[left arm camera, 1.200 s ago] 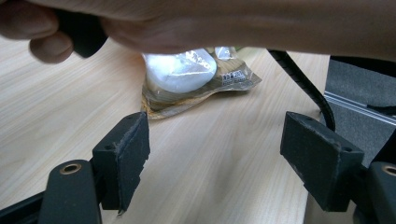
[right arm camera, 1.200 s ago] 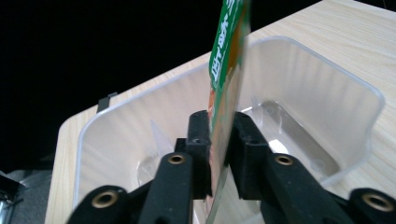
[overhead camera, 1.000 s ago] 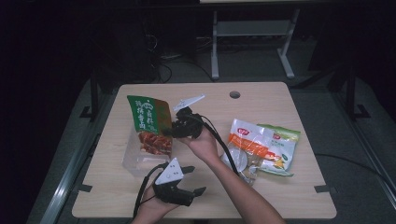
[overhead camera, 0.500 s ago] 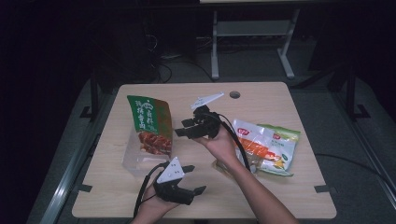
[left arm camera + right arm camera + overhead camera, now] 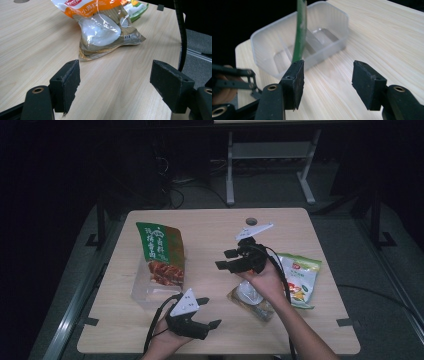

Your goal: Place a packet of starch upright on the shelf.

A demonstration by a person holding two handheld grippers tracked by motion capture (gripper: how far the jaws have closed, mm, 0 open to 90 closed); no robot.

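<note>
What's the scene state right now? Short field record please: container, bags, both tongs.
container: clear plastic tub, left side of table
in container: green snack bag, standing upright in it
other bags: orange-topped bag and green-edged bag, lying flat at right
left tongs: open, nothing between jaws, near front edge
right tongs: jaws have just been opening, nothing between them, over mid table, pointing toward the tub

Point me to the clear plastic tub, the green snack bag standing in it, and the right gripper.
clear plastic tub (image 5: 332, 30): right gripper view, far wall.
green snack bag (image 5: 161, 251): high view, printed front.
right gripper (image 5: 327, 80): right gripper view, between its open jaws.
</note>
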